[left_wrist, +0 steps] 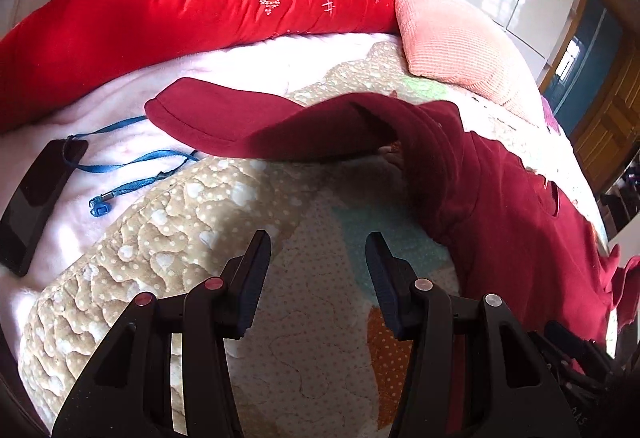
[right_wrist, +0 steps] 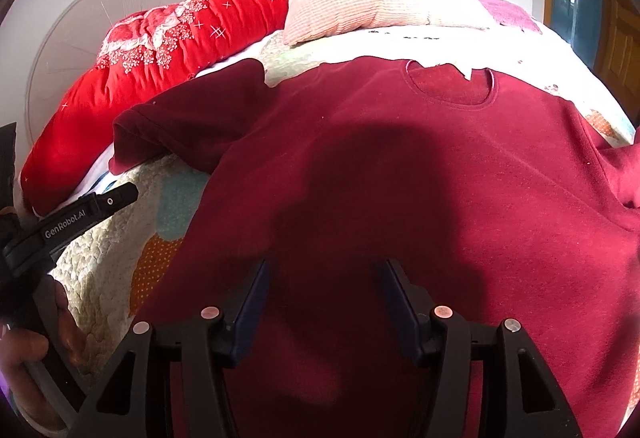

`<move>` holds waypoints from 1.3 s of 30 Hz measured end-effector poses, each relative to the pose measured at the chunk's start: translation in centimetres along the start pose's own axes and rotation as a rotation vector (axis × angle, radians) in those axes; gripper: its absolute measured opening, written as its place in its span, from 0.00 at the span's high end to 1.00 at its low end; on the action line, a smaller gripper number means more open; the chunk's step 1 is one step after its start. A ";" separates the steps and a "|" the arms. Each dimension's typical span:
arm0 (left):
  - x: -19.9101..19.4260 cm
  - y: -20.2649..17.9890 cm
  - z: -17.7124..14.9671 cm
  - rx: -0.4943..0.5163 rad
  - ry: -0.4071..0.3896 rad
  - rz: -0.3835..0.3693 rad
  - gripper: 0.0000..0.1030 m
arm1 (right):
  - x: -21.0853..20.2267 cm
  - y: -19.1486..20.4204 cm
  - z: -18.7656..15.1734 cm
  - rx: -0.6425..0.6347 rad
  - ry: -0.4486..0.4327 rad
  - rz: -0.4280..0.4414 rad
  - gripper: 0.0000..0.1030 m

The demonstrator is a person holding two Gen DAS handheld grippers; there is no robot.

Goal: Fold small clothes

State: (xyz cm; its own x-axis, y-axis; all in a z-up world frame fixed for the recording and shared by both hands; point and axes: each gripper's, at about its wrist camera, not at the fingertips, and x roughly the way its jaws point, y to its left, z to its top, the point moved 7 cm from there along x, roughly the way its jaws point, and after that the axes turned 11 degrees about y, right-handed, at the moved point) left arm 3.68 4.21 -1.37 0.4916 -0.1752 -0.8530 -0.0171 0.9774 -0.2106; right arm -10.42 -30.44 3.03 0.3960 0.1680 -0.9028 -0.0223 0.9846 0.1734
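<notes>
Spread jaws frame the maroon sweatshirt, flat, neckline up, sleeve outstretched.

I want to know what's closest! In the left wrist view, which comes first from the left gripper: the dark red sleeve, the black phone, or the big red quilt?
1. Dark red sleeve, just ahead of the left gripper.
2. Black phone, far left.
3. Red quilt, at the back.

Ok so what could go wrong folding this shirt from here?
1. The maroon shirt's sleeve reaches toward the blue lanyard and phone; folding it inward might drag them.
2. Both the left hand-held gripper and right hand-held gripper are open and hold nothing; a shallow pinch may also catch the quilt.
</notes>
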 end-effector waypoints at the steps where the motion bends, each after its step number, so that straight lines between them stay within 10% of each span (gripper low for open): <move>1: -0.1 0.9 0.5 -0.037 -0.001 -0.012 0.52 | 0.0 0.1 0.0 -0.002 0.000 -0.001 0.40; 14: 2.1 12.8 9.2 -0.457 0.049 -0.237 0.52 | 0.4 0.2 -0.3 -0.008 0.007 0.024 0.36; 39: 6.5 13.9 9.7 -0.527 0.063 -0.273 0.57 | 0.8 0.9 -0.3 -0.018 -0.001 0.037 0.24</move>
State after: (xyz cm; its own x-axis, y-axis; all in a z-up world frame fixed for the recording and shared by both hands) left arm 15.11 17.79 -5.16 0.4869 -0.4341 -0.7579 -0.3348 0.7087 -0.6210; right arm -10.37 -29.38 2.34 0.3950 0.2044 -0.8956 -0.0534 0.9784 0.1997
